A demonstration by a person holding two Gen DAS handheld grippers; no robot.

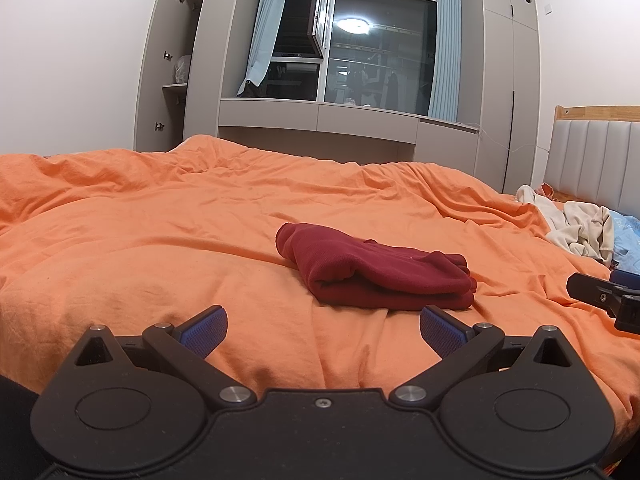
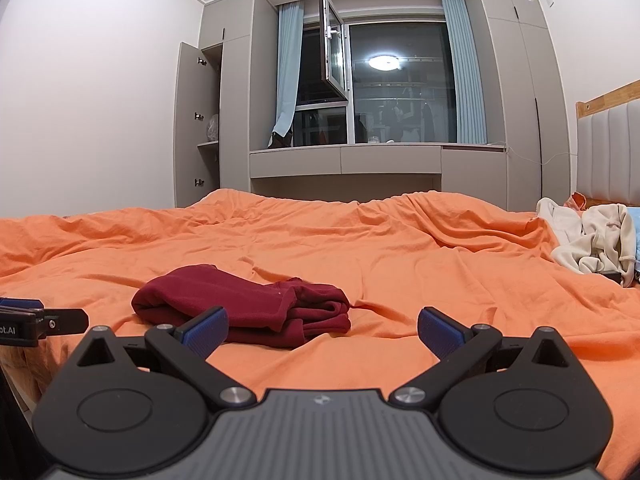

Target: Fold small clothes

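Observation:
A dark red garment (image 1: 372,270) lies folded in a thick bundle on the orange bed cover (image 1: 160,232). My left gripper (image 1: 323,330) is open and empty, just short of the bundle's near edge. In the right wrist view the same red garment (image 2: 248,304) lies ahead and to the left. My right gripper (image 2: 322,330) is open and empty over bare cover, its left fingertip (image 2: 208,330) in front of the bundle's near edge. The right gripper shows in the left wrist view (image 1: 608,296) at the right edge, and the left gripper in the right wrist view (image 2: 40,320) at the left edge.
A heap of cream clothes (image 2: 592,240) and something blue lie at the bed's right side by the padded headboard (image 2: 608,152). Grey wardrobes (image 2: 200,120), one door open, and a window with an open sash (image 2: 332,52) stand beyond the bed.

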